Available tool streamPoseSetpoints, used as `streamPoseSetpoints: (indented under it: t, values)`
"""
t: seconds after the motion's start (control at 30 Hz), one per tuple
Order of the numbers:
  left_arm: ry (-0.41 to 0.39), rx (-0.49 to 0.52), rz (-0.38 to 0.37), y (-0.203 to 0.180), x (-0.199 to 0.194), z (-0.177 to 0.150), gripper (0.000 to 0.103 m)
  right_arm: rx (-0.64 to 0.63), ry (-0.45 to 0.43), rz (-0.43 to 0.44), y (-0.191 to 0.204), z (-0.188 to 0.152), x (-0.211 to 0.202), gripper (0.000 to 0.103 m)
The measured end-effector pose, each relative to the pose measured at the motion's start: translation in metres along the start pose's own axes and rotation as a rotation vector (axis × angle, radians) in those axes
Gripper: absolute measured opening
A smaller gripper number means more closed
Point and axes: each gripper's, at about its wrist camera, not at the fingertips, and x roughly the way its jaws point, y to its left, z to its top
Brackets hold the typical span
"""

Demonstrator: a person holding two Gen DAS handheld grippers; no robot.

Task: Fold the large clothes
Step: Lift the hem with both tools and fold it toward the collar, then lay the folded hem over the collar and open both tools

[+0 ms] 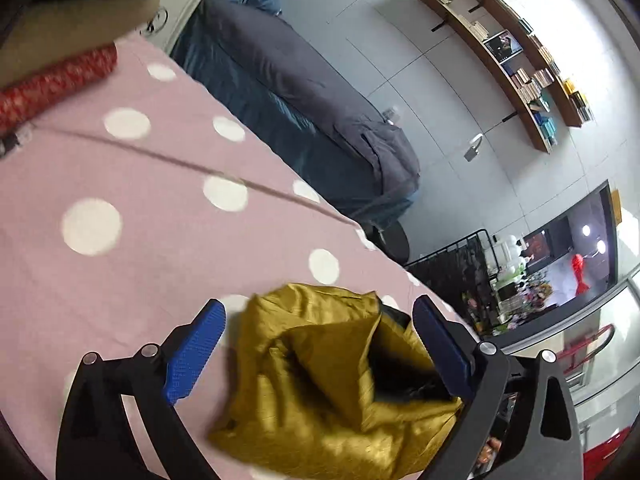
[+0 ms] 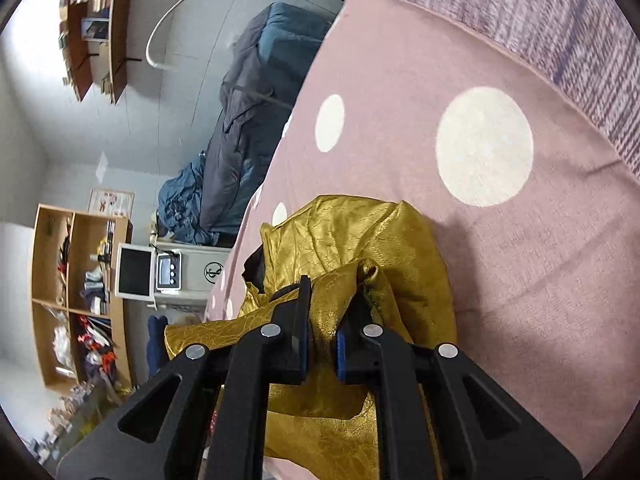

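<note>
A shiny mustard-gold garment (image 1: 320, 380) with a dark lining lies bunched on a pink bedspread with white dots (image 1: 140, 200). My left gripper (image 1: 320, 340) is open, its blue pads on either side of the bunched cloth, just above it. In the right wrist view my right gripper (image 2: 328, 316) is shut on a raised fold of the same gold garment (image 2: 352, 248), which is crumpled near the bed's edge.
A red patterned roll (image 1: 56, 76) lies at the far left of the bed. A second bed with dark grey and blue bedding (image 1: 304, 96) stands beyond a narrow floor gap. Wall shelves (image 1: 516, 60) and a wooden cubby shelf (image 2: 72, 292) line the room.
</note>
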Motion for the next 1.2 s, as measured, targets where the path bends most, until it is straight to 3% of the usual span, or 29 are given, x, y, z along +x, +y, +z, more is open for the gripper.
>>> streamPoseSetpoints:
  t: [0.1,0.17,0.2,0.23,0.37,0.43,0.5,0.57,0.63,0.67,0.7,0.73,0.8,0.83,1.03,1.13,1.2]
  values:
    - [0.017,0.113,0.099,-0.003,-0.011,-0.013,0.094,0.049,0.009,0.020,-0.004,0.002,0.004,0.016]
    - [0.039,0.186,0.146,-0.005,-0.006,-0.031,0.094,0.112,0.009,0.074,-0.008,0.003,0.001,0.035]
    - [0.049,0.209,0.152,-0.005,-0.002,-0.041,0.094,0.135,-0.002,0.099,-0.008,0.002,-0.001,0.057]
    - [0.063,0.225,0.150,-0.004,0.004,-0.052,0.094,0.151,-0.025,0.118,-0.006,0.001,-0.005,0.070]
    - [0.113,0.246,0.159,0.003,0.034,-0.079,0.094,0.087,-0.091,0.120,0.014,-0.007,-0.028,0.073]
    - [0.118,0.287,0.166,0.001,0.050,-0.087,0.094,-0.026,-0.133,0.030,0.026,-0.014,-0.041,0.075]
    - [0.118,0.324,0.168,-0.006,0.064,-0.089,0.094,-0.188,-0.162,-0.131,0.042,-0.026,-0.045,0.077]
    - [0.123,0.363,0.156,-0.017,0.077,-0.091,0.094,-0.314,-0.131,-0.263,0.048,-0.040,-0.035,0.077]
    - [0.135,0.408,0.165,-0.027,0.089,-0.094,0.092,-0.367,-0.096,-0.309,0.046,-0.051,-0.023,0.077]
    - [0.142,0.430,0.174,-0.032,0.094,-0.095,0.085,-0.392,-0.092,-0.338,0.046,-0.058,-0.017,0.076]
    - [0.153,0.460,0.175,-0.037,0.099,-0.098,0.064,-0.413,-0.098,-0.360,0.043,-0.064,-0.013,0.065]
    - [0.168,0.483,0.185,-0.041,0.103,-0.100,0.053,-0.430,-0.095,-0.371,0.043,-0.069,-0.009,0.037]
    - [0.175,0.547,0.246,-0.050,0.111,-0.104,0.018,-0.446,-0.094,-0.363,0.043,-0.072,-0.004,0.017]
    - [0.169,0.563,0.251,-0.053,0.111,-0.104,0.013,-0.465,-0.117,-0.358,0.048,-0.074,-0.005,0.013]
    - [0.059,0.499,0.294,-0.053,0.106,-0.069,0.009,-0.476,-0.251,-0.403,0.073,-0.053,-0.023,0.009]
    - [0.094,0.465,0.329,-0.045,0.129,-0.056,0.009,-0.457,-0.251,-0.406,0.076,-0.037,-0.014,0.009]
    - [0.123,0.448,0.367,-0.038,0.147,-0.053,0.009,-0.489,-0.242,-0.475,0.080,-0.032,0.004,0.009]
